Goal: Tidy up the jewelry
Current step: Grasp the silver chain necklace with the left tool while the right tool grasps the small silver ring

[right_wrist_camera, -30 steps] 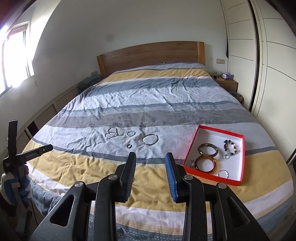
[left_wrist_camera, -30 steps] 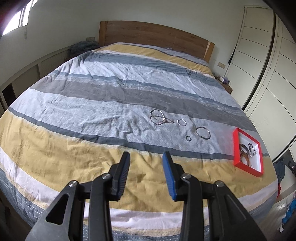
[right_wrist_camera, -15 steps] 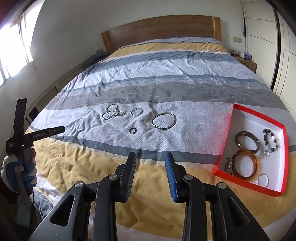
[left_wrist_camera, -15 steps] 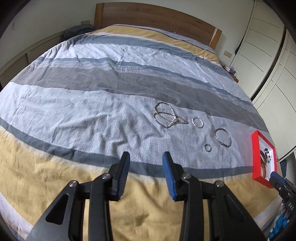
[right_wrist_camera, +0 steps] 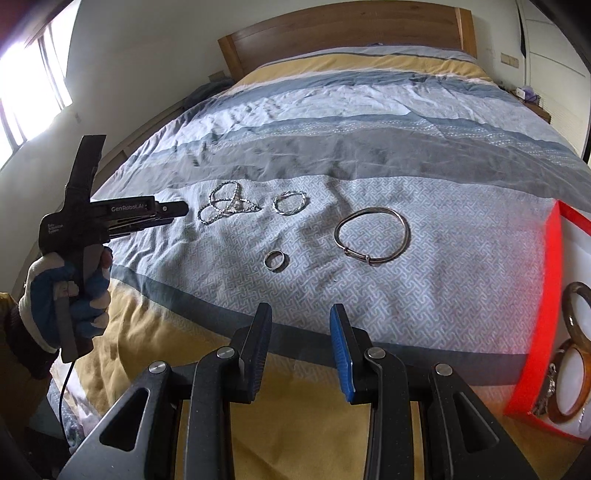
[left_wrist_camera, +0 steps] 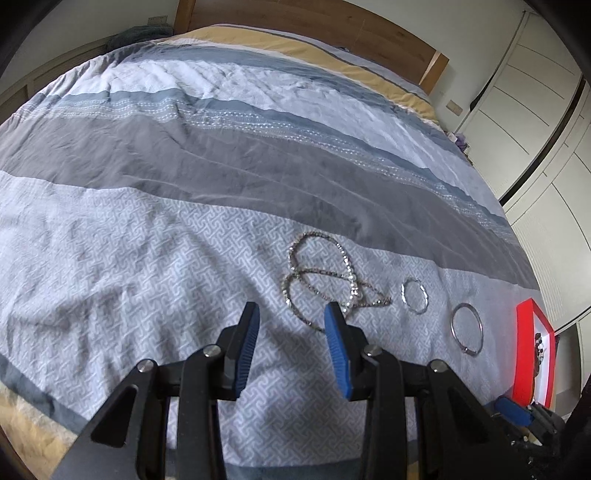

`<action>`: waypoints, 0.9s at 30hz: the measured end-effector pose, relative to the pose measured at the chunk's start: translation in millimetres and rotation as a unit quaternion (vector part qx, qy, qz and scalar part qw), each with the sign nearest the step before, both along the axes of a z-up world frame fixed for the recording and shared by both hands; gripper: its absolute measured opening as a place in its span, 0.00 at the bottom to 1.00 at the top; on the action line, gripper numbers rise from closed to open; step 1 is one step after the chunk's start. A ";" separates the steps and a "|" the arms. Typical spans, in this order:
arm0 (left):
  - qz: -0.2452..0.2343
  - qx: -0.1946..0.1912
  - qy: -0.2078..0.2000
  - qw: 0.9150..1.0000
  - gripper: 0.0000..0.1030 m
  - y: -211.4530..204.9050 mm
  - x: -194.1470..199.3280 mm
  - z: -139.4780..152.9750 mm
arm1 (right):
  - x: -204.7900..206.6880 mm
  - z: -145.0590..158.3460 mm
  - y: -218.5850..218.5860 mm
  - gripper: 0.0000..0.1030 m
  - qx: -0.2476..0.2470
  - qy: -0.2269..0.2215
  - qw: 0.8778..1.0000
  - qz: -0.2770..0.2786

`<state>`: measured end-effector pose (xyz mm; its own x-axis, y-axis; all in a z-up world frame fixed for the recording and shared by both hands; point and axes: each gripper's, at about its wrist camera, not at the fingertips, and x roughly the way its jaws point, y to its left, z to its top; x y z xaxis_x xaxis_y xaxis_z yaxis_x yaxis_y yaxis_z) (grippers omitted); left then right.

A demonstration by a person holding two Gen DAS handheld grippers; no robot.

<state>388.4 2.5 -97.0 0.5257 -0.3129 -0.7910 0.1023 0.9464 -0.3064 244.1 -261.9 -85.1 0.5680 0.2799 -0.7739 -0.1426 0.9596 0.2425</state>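
Loose jewelry lies on the striped bedspread: a tangled silver chain (left_wrist_camera: 321, 280) (right_wrist_camera: 226, 206), a twisted silver ring (left_wrist_camera: 415, 296) (right_wrist_camera: 289, 202), a silver bangle (left_wrist_camera: 467, 328) (right_wrist_camera: 372, 235) and a small ring (right_wrist_camera: 274, 260). A red tray (right_wrist_camera: 537, 321) (left_wrist_camera: 523, 354) at the right holds brown bangles (right_wrist_camera: 570, 384) and beads. My left gripper (left_wrist_camera: 291, 325) is open and empty, just short of the chain. My right gripper (right_wrist_camera: 300, 321) is open and empty, near the small ring and bangle. The left gripper also shows at the left of the right wrist view (right_wrist_camera: 173, 210).
The bed fills both views, with a wooden headboard (right_wrist_camera: 343, 29) at the far end. White wardrobe doors (left_wrist_camera: 546, 122) stand to the right. A window (right_wrist_camera: 26, 81) is at the left. A gloved hand (right_wrist_camera: 70, 295) holds the left gripper.
Both grippers have moved forward and down toward the jewelry. The left one has closed in on the chain, the right one on the small ring and bangle. Both stay open.
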 end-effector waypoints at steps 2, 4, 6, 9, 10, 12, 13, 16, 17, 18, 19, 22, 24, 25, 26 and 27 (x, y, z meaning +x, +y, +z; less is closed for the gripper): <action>-0.003 -0.004 0.002 1.000 0.34 -2.7 8.9 -4.9 | 8.7 -5.9 4.0 0.32 0.004 0.000 1.000 0.008; -0.003 -0.005 0.006 1.000 0.34 -5.6 17.7 -11.1 | 16.0 -11.0 8.3 0.34 0.007 0.000 1.000 0.014; -0.004 -0.002 0.010 1.000 0.34 -8.6 25.6 -18.0 | 23.4 -16.1 11.7 0.35 0.010 0.000 1.000 0.021; -0.004 0.004 0.012 1.000 0.34 -10.7 34.2 -26.2 | 32.4 -23.2 18.2 0.35 0.010 -0.001 0.999 0.030; -0.004 0.003 0.011 1.000 0.34 -10.9 36.2 -28.0 | 35.5 -25.6 20.1 0.35 0.010 -0.001 0.999 0.033; -0.008 0.006 0.011 1.000 0.34 -11.7 39.8 -31.8 | 40.8 -29.5 23.0 0.35 0.010 -0.002 0.999 0.038; -0.010 0.009 0.011 1.000 0.34 -12.6 41.1 -33.9 | 43.8 -31.8 24.7 0.35 0.011 -0.003 0.999 0.040; -0.017 0.024 0.007 1.000 0.34 -16.9 41.3 -37.6 | 51.2 -37.5 30.1 0.35 0.011 -0.004 0.999 0.047; -0.021 0.031 0.003 0.999 0.33 -19.5 40.7 -37.9 | 53.3 -39.4 33.2 0.35 0.008 -0.006 0.999 0.050; -0.023 0.037 0.000 0.999 0.32 -21.3 40.1 -38.1 | 55.2 -41.0 35.3 0.35 0.006 -0.007 0.999 0.052; -0.025 0.041 -0.003 0.999 0.30 -22.7 40.0 -38.3 | 57.2 -42.8 37.3 0.35 0.004 -0.008 0.999 0.054; -0.029 0.049 -0.010 0.998 0.20 -25.2 38.4 -39.0 | 64.0 -46.8 42.7 0.35 -0.005 -0.010 0.998 0.054; -0.033 0.054 -0.014 0.998 0.13 -27.8 37.3 -38.6 | 67.6 -49.6 44.3 0.35 -0.007 -0.009 0.999 0.052; -0.034 0.057 -0.015 0.998 0.09 -29.2 36.7 -38.3 | 68.7 -51.1 45.0 0.34 -0.008 -0.008 0.999 0.053; -0.035 0.061 -0.017 0.997 0.08 -30.7 35.9 -38.1 | 69.5 -52.1 45.4 0.31 -0.011 -0.008 0.999 0.053; -0.035 0.065 -0.018 0.997 0.07 -31.9 34.3 -37.5 | 70.6 -52.8 46.3 0.27 -0.013 -0.007 0.999 0.052</action>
<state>422.7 -29.4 -134.4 0.5354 -0.2461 -0.8080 0.1791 0.9679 -0.1761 314.7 -215.6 -137.9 0.5477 0.3181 -0.7739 -0.2458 0.9453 0.2146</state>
